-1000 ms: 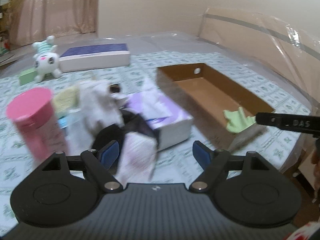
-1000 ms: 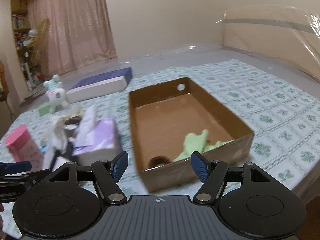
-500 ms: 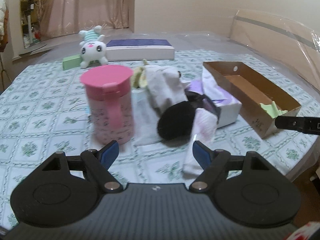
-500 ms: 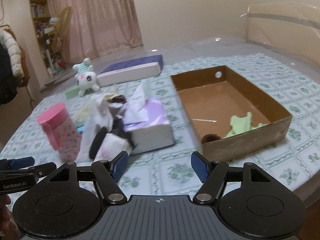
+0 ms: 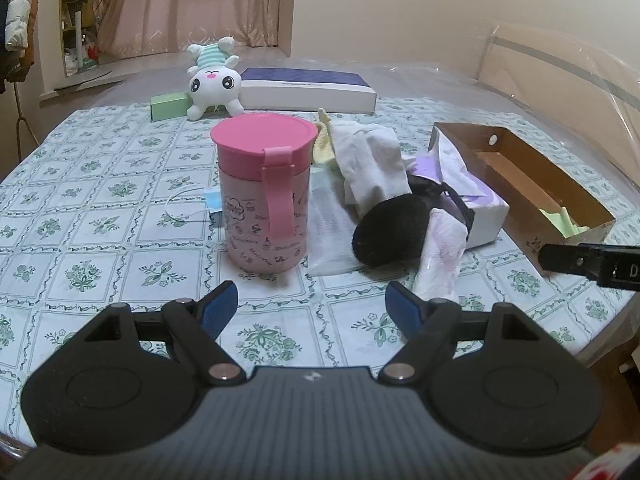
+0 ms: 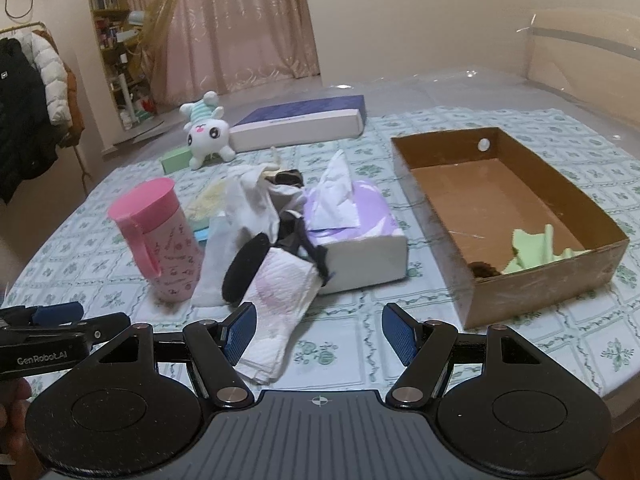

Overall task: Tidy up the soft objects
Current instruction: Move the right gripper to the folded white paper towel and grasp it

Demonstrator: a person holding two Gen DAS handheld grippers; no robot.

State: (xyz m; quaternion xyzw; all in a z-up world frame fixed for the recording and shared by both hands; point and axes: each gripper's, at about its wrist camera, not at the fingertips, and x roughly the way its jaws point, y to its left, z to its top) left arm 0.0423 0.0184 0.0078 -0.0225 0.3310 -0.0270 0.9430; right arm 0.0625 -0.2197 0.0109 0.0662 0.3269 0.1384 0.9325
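A heap of soft things lies mid-table: a white cloth (image 5: 372,164) (image 6: 250,204), a black round pad (image 5: 390,230) (image 6: 245,268) and a folded white-pink towel (image 5: 440,256) (image 6: 276,316). A green cloth (image 6: 532,250) (image 5: 562,220) lies in the brown cardboard box (image 6: 536,292) (image 5: 532,236). A white plush toy (image 5: 214,80) (image 6: 206,132) sits at the back. My left gripper (image 5: 312,312) hangs open and empty in front of the pink cup (image 5: 266,192). My right gripper (image 6: 320,330) is open and empty, its left finger just before the towel.
A lilac tissue box (image 6: 360,240) (image 5: 476,208) stands between heap and cardboard box. The pink cup (image 6: 160,240) is left of the heap. A flat blue-white box (image 5: 308,90) and a small green box (image 5: 170,106) lie at the back. The patterned table's edge (image 5: 592,344) is near right.
Both views have swung left across the table: the cardboard box slid to the right, and the pink cup and heap came to the centre. Both grippers stayed open and empty.
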